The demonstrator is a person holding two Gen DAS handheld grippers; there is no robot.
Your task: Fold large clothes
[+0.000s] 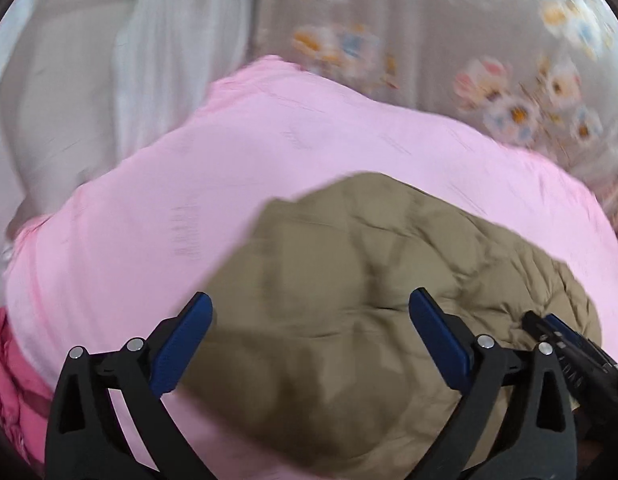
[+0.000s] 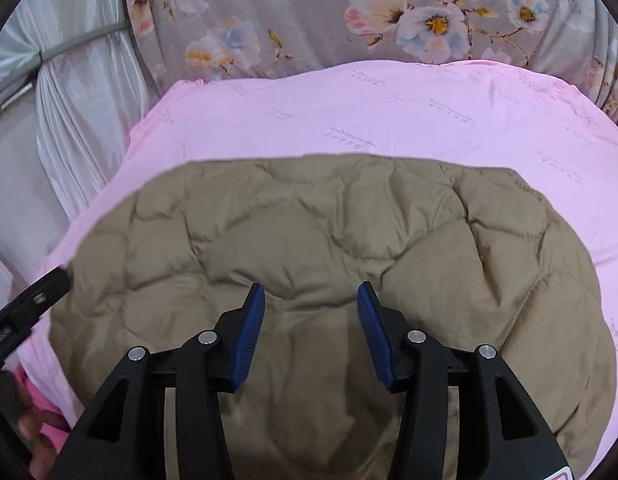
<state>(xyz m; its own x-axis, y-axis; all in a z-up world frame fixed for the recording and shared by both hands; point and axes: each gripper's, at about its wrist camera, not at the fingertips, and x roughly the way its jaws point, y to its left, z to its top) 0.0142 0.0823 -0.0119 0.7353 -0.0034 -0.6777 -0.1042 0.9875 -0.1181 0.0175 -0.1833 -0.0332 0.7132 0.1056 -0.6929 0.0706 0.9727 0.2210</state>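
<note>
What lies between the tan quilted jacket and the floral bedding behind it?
Only a band of the pink sheet, bare apart from faint printed script, separates the tan quilted jacket from the floral bedding. The right wrist view shows this sharply.

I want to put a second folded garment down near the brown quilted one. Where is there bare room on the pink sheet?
The pink sheet is bare in a wide band between the quilted jacket and the floral bedding. A narrower strip lies to the jacket's right. The near left corner is crowded: the left gripper and some darker pink fabric sit there.
</note>
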